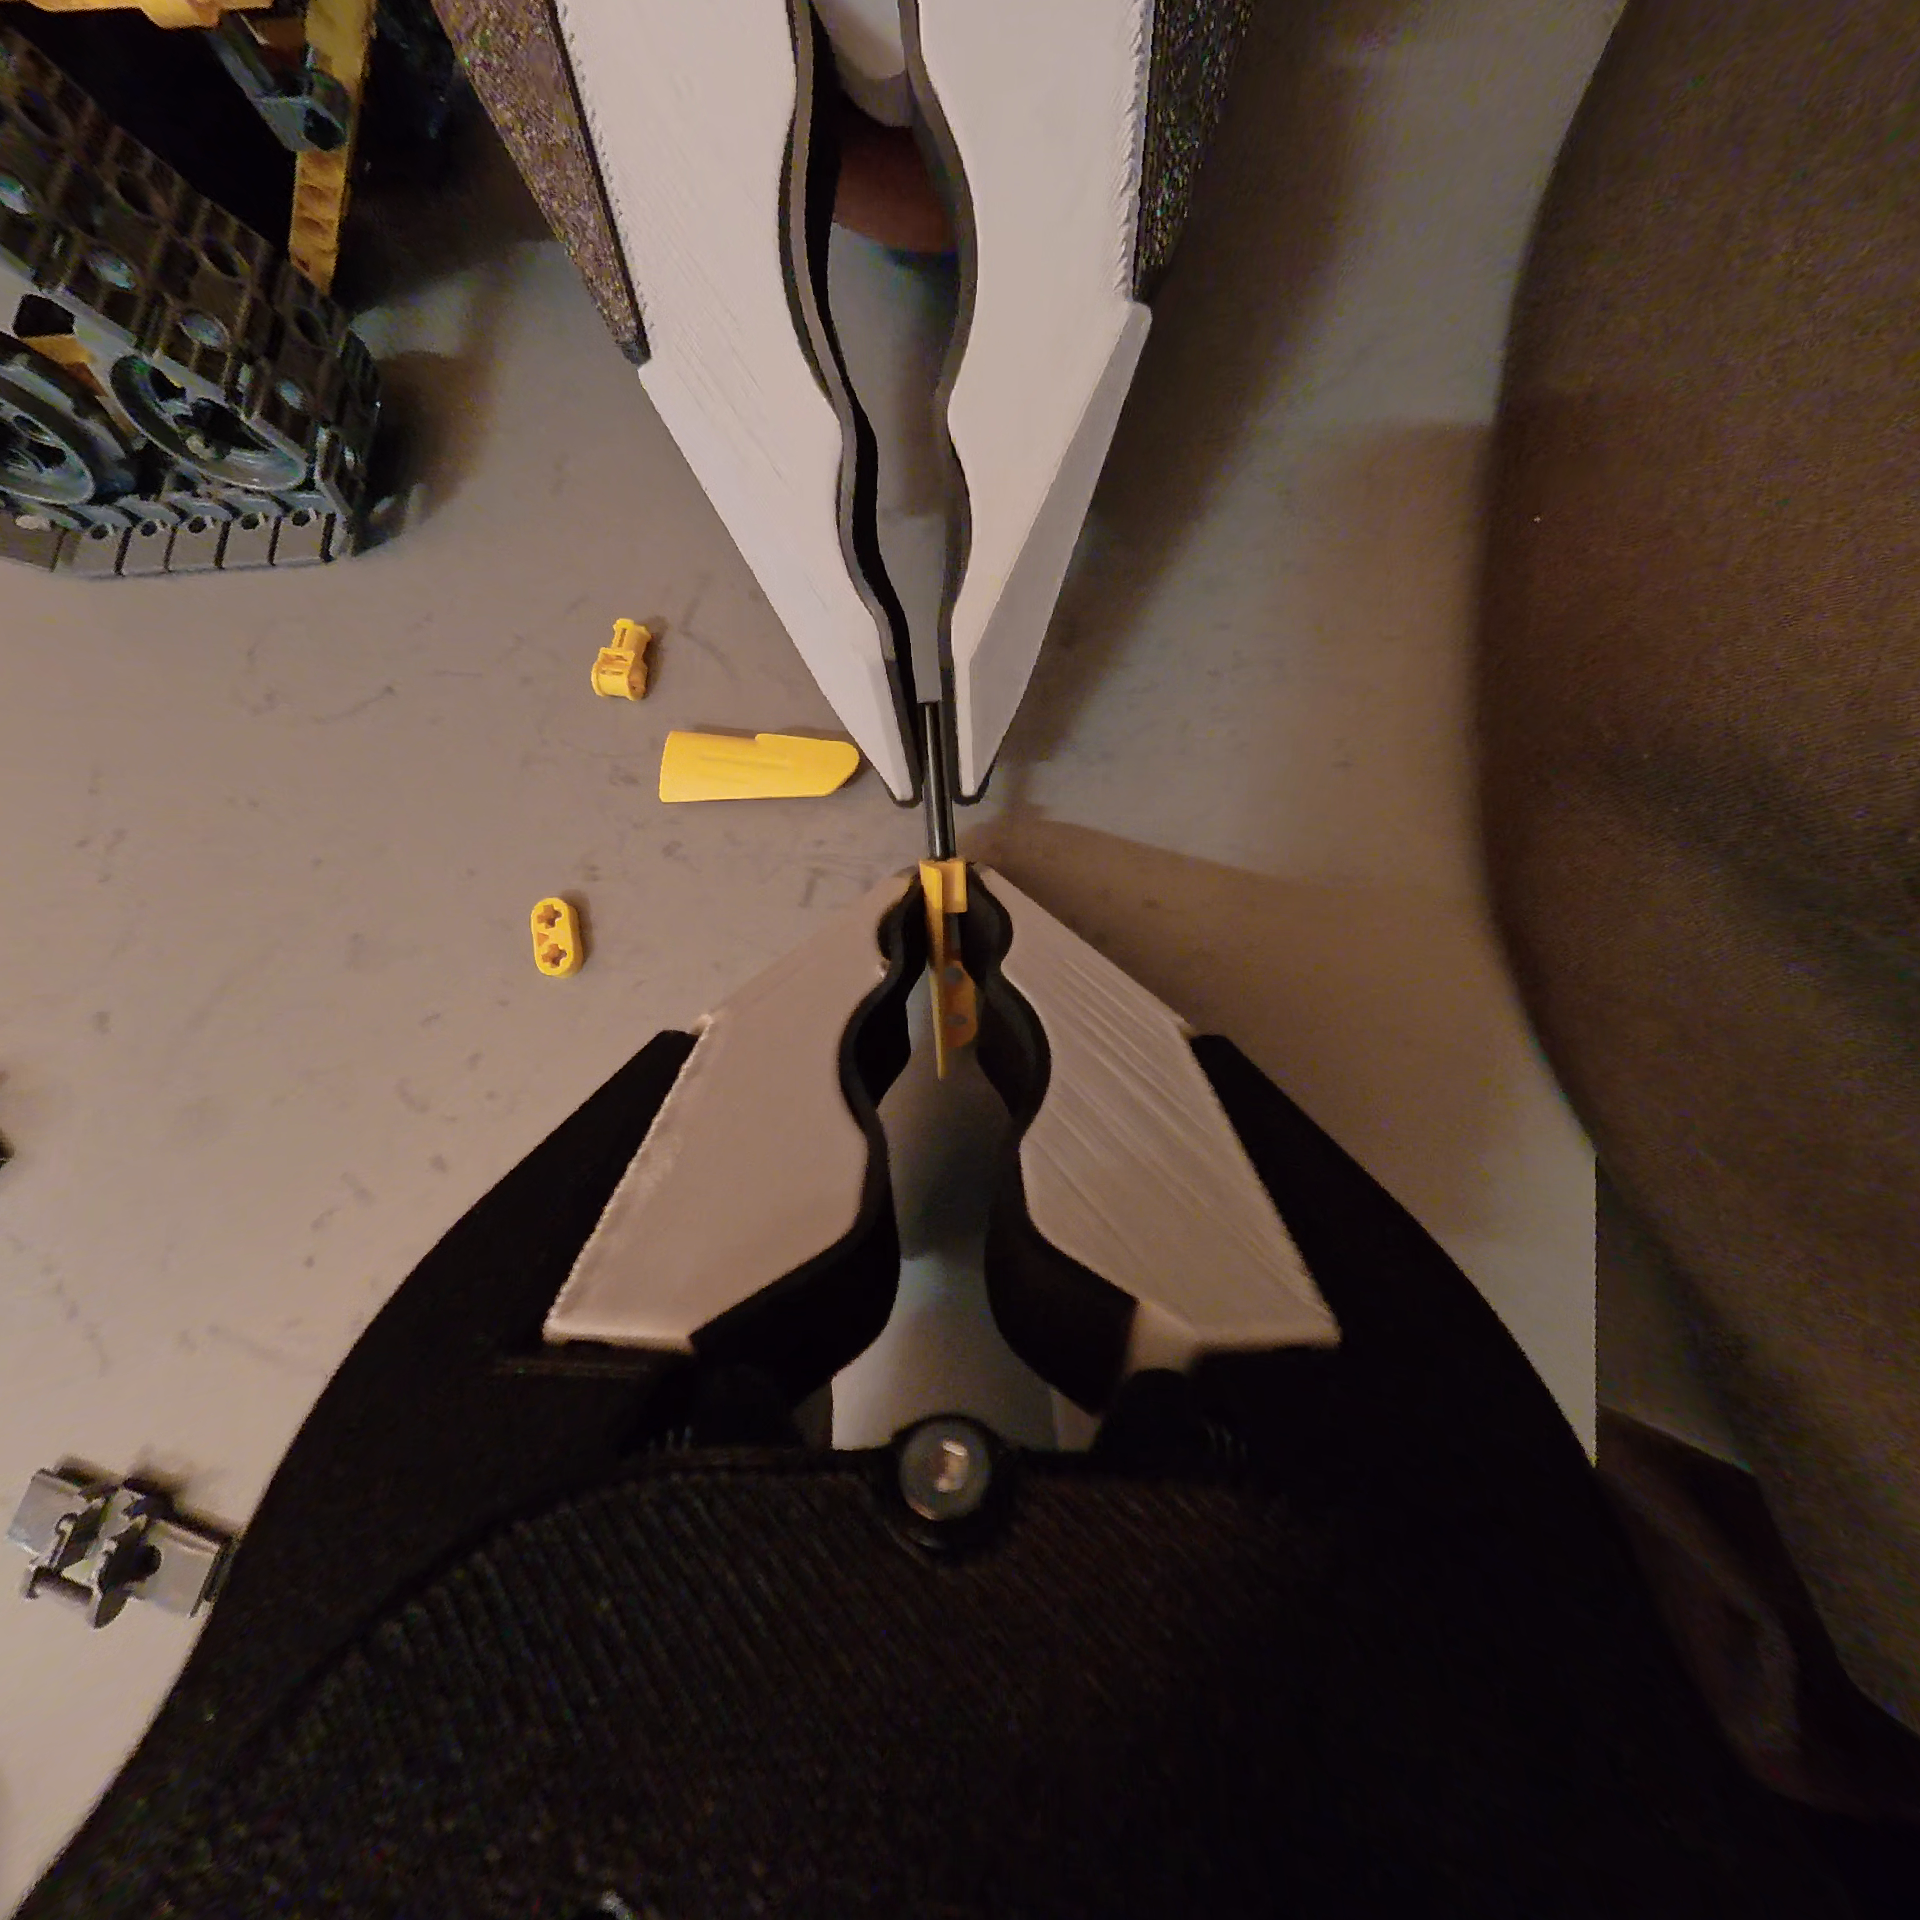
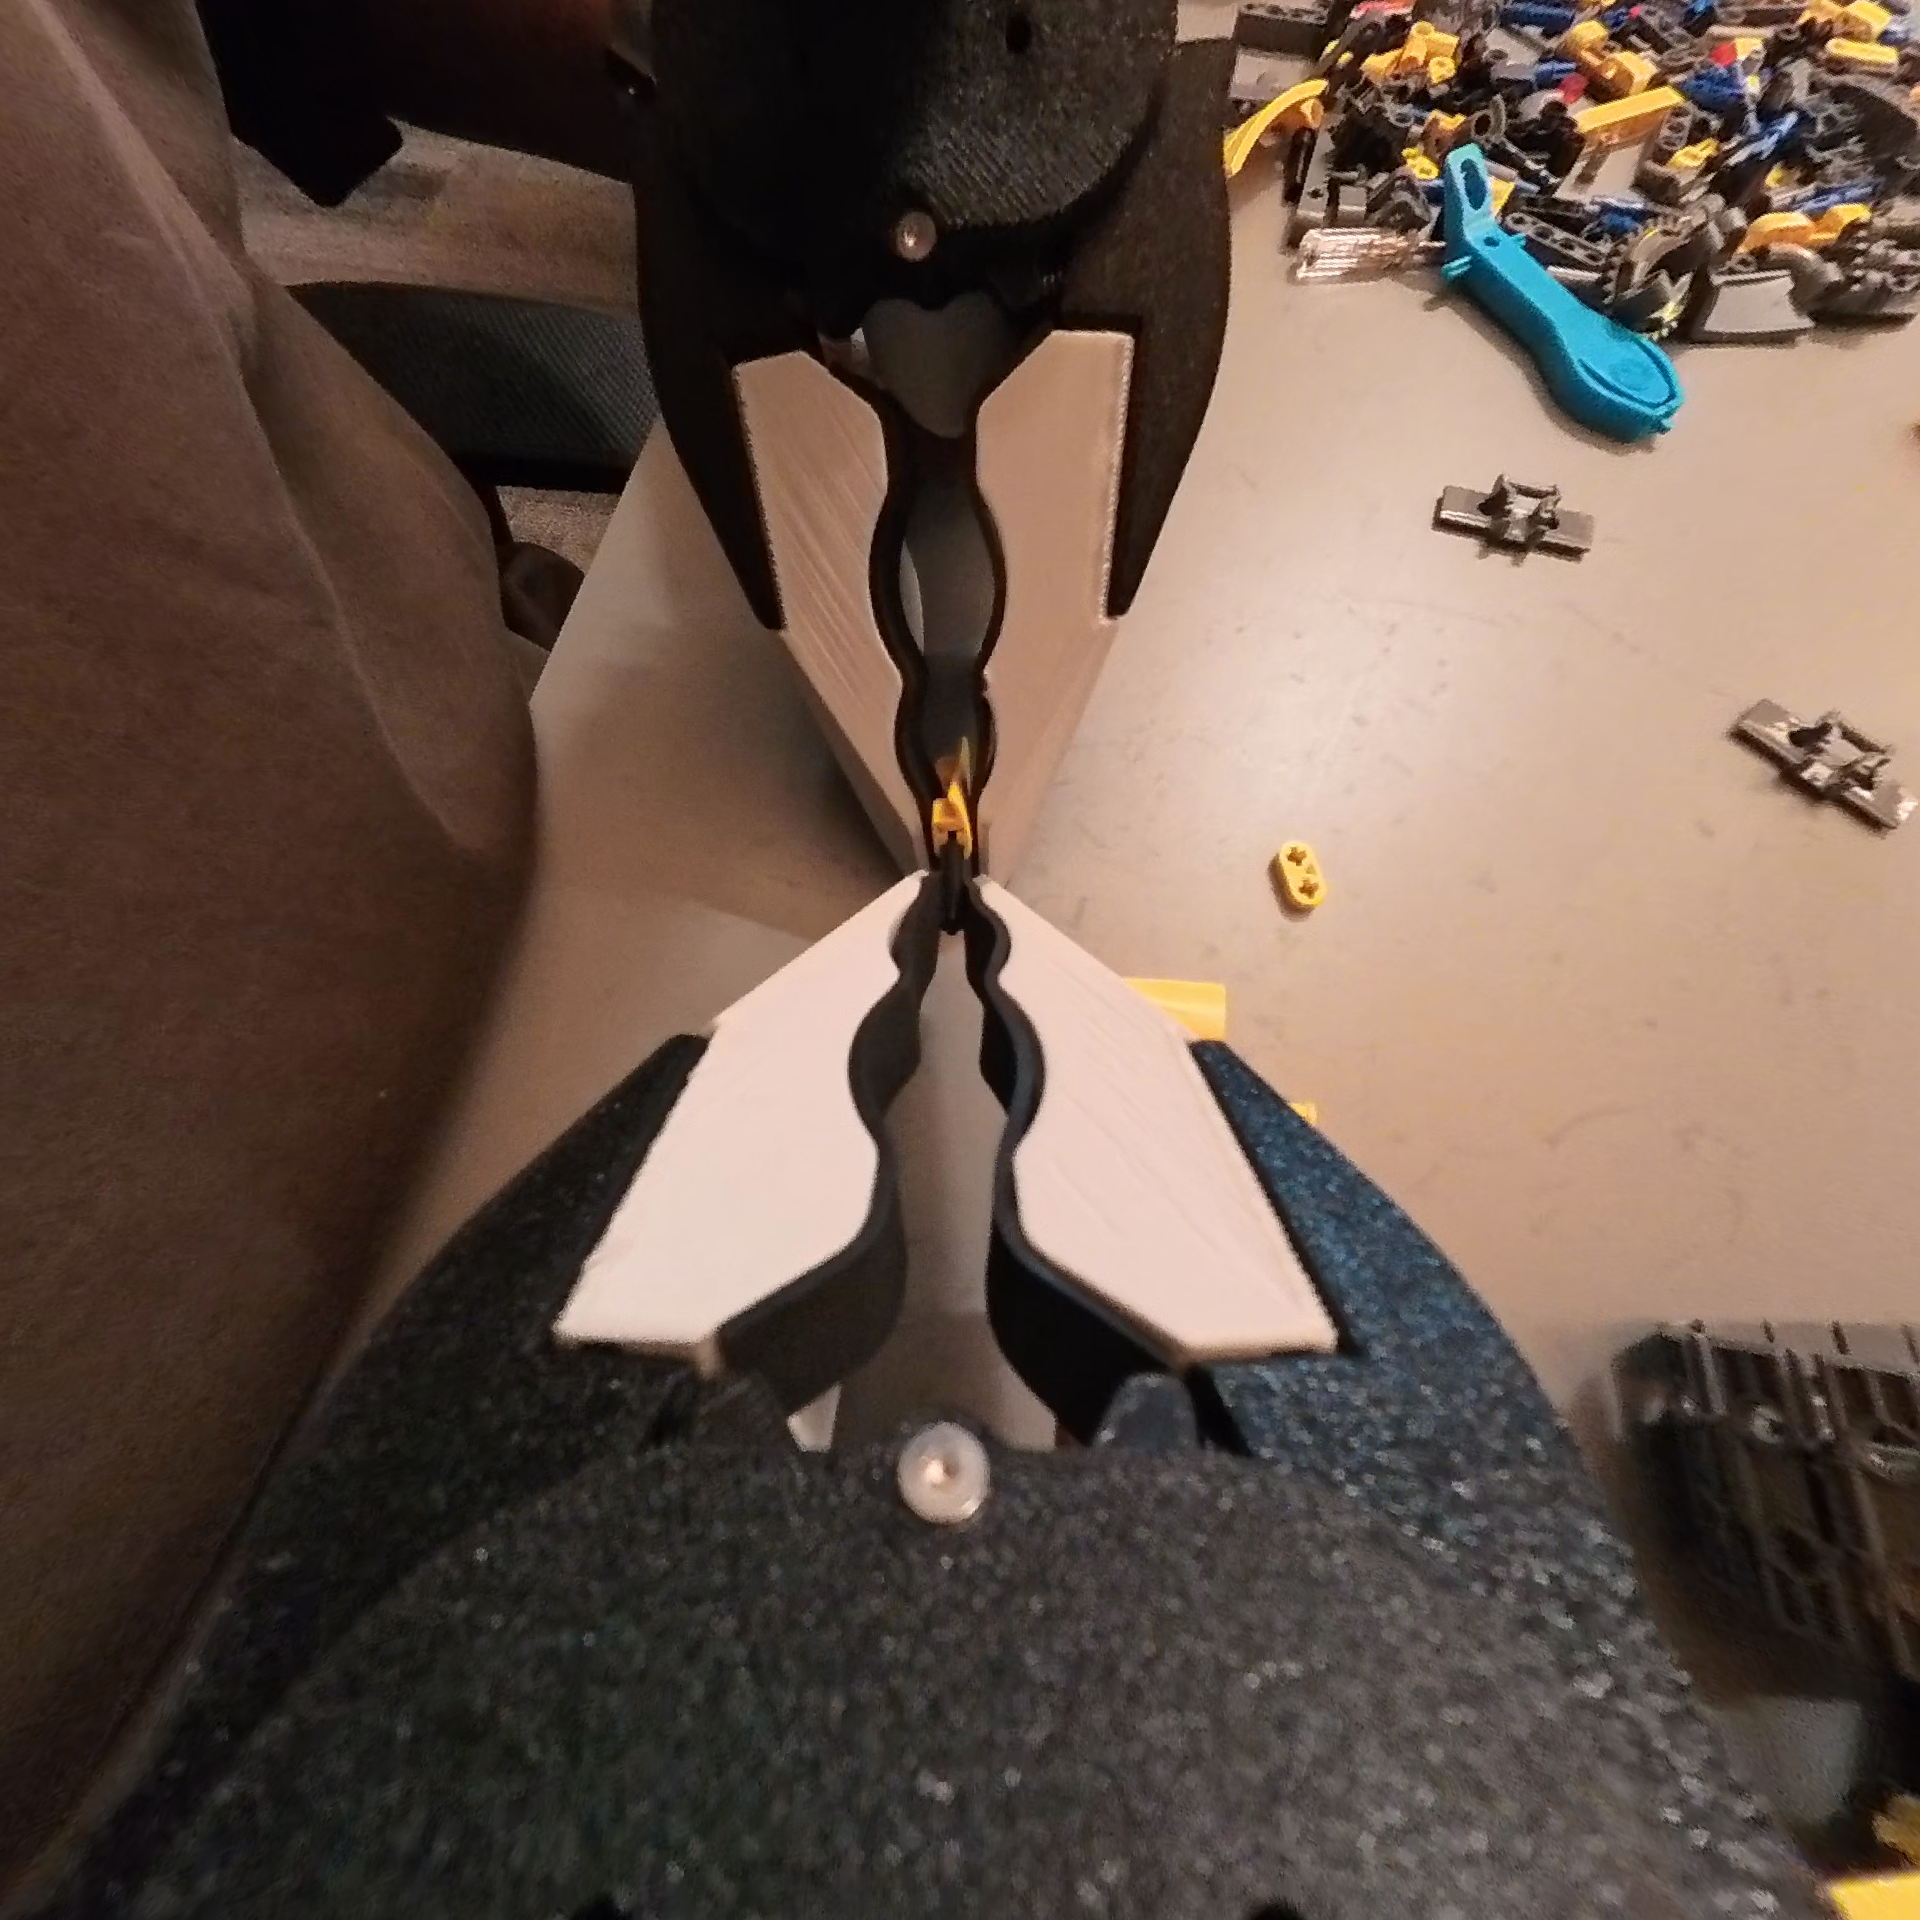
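Nearest the left wrist camera, the left tool (image 1: 940,883) was clenched on a thin yellow plastic building piece (image 1: 948,961), held edge-on between its wavy black pads, one end poking just past the tips. The right tool (image 2: 951,896), facing it tip to tip, was clenched on a slim black plastic axle (image 1: 938,800). The axle's free end touched the exposed end of the yellow piece; whether it had entered a hole there was too small to tell. Both were held above the grey counter (image 1: 312,1091), close to its edge, with brown cloth (image 1: 1714,727) beyond the edge.

On the counter just beside the tips lay a flat yellow wedge-shaped panel (image 1: 753,767), then a small yellow two-hole link (image 1: 557,937) and a stubby yellow connector (image 1: 623,657). A grey clip-like piece (image 1: 114,1558) lay apart. Farther off stood a black-and-grey tracked model (image 1: 177,416). In the right wrist view, a turquoise plastic lever (image 2: 1538,281) rested against a heap of mixed building pieces (image 2: 1662,125).
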